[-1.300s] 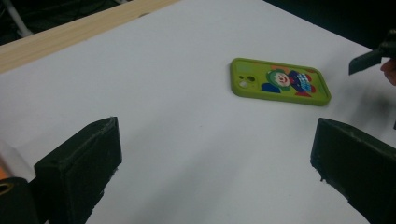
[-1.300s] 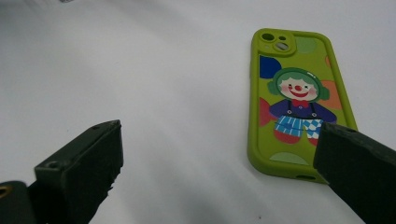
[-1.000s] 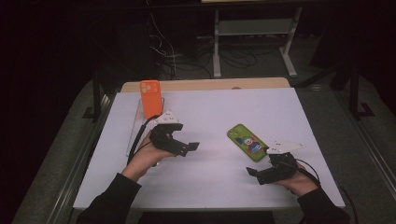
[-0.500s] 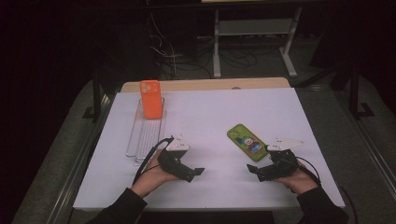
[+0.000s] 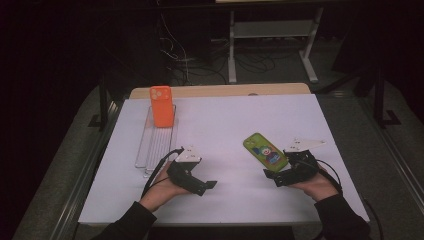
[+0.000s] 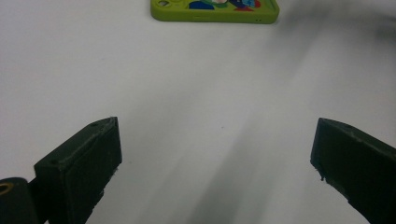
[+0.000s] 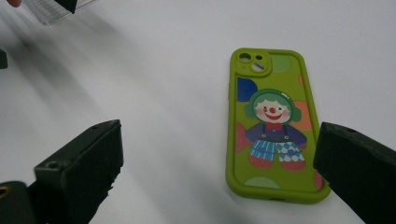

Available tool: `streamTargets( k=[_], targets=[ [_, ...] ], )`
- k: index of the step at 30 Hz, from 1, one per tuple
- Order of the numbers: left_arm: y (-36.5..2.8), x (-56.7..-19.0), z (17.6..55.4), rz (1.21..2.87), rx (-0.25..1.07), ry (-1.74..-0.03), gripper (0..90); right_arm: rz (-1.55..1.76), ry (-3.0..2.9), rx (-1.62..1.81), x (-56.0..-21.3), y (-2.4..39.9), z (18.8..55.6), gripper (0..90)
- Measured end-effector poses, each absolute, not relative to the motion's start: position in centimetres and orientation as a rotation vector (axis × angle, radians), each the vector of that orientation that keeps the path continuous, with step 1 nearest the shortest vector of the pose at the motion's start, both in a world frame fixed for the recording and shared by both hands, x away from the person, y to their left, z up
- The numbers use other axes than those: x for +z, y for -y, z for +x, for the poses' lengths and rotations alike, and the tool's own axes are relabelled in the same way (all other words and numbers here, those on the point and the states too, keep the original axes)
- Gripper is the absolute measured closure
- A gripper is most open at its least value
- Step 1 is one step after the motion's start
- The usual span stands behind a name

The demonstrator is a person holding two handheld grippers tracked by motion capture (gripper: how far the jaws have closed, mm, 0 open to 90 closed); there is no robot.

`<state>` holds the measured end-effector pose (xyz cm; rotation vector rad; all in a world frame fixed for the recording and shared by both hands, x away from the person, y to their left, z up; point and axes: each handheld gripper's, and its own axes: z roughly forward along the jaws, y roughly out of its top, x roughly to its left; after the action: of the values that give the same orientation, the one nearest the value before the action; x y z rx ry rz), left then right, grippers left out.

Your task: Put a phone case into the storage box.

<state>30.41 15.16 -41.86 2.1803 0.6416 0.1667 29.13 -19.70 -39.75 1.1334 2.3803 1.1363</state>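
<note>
Left gripper (image 5: 207, 185) low over the white table (image 5: 225, 125), jaws spread wide, nothing between the fingers (image 6: 79, 163); bare tabletop in the gap. Right gripper (image 5: 274, 176) likewise wide open and empty-handed, held near the table's front edge.

Green phone case (image 7: 271, 126) flat on the table, clown picture up, camera cut-out at the far end from the right gripper. Just ahead of the right fingers (image 7: 79, 163), offset toward the right-hand finger, whose tip overlaps the case's near corner in the right gripper view; touching or not, cannot tell. Well ahead of the left fingers, its long edge showing at the top of the left gripper view.

Orange phone case (image 5: 162, 106) upright at the far end of a clear rack (image 5: 154, 145), beyond the left gripper, well apart from both pairs of fingers.
</note>
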Motion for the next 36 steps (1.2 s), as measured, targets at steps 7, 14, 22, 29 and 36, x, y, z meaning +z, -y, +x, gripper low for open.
streamTargets(
  k=[7,14,22,29,36],
  targets=[
    [-14.8,-42.0,30.3,2.172,0.154,-0.639,1.4,1.166,-2.372,1.115,-38.7,19.8,30.3,0.8],
    [-14.7,-42.1,30.3,2.169,0.133,-0.635,1.4,1.203,-2.375,1.051,-38.1,19.7,32.1,0.8],
    [-14.7,-42.1,30.2,2.175,0.133,-0.626,1.4,1.26,-2.402,0.91,-38.7,18.7,34.5,0.9],
    [-14.7,-42.1,30.1,2.176,0.132,-0.63,1.4,1.299,-2.412,0.878,-39.7,18.2,36.4,0.9],
    [-14.7,-42.1,30.2,2.176,0.127,-0.628,1.4,1.293,-2.456,0.779,-40.9,17.5,37.0,0.9]
  ],
)
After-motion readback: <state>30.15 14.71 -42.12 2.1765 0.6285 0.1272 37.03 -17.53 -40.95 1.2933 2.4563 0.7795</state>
